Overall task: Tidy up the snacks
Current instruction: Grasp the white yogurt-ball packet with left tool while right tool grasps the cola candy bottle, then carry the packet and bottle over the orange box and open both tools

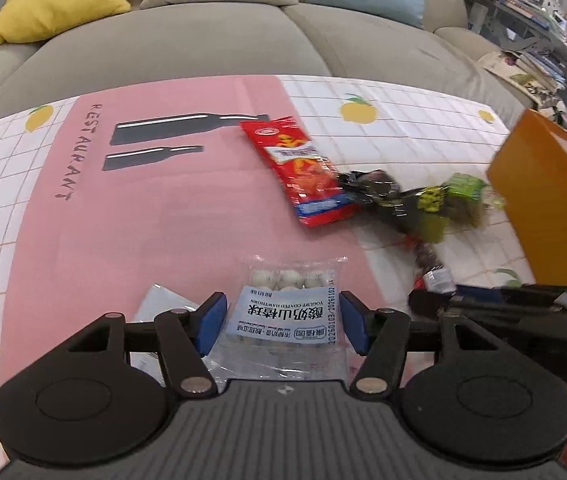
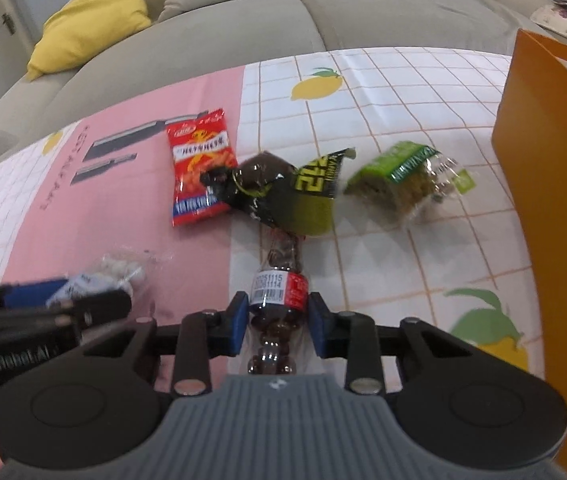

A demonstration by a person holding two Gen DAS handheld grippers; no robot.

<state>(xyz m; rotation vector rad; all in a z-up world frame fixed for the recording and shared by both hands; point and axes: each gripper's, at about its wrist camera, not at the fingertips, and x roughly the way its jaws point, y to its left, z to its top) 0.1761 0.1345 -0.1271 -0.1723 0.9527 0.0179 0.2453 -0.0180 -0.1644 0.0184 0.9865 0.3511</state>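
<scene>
Snacks lie scattered on a surface (image 1: 423, 92) covered with a white checked cloth printed with lemons and a pink mat (image 1: 131, 220) bearing bottle shapes and the word RESTAURANT. In the left wrist view, the left hand-held gripper (image 1: 281, 322) has its blue pads on either side of a clear packet of yogurt-coated hawthorn balls (image 1: 291, 304); the pads stand at the packet's edges, and whether they press it cannot be told from here. The packet lies on the pink mat near its right border. Further off sits a red snack bag (image 1: 303, 172), its lower end touching a black and yellow wrapper (image 1: 395, 200), with a green packet (image 1: 463, 196) beyond that, blurred. An orange box (image 1: 555, 208) stands at the right edge. The right hand-held gripper (image 1: 503, 308) enters low on the right as a dark shape. A beige sofa (image 1: 187, 44) with a yellow cushion (image 1: 59, 0) lies behind. In the right wrist view, the right hand-held gripper (image 2: 279, 320) pinches a small bottle of dark drink (image 2: 279, 296) with a red and white label, its pads pressed against both sides of the body. The bottle lies on the checked cloth just beside the mat, pointing toward the black and yellow wrapper (image 2: 283, 192), which overlaps the red snack bag (image 2: 199, 168). The green packet (image 2: 403, 184) lies apart to the right, near the orange box (image 2: 555, 200). The left hand-held gripper (image 2: 43, 312) shows at the left over the hawthorn packet (image 2: 119, 272).
</scene>
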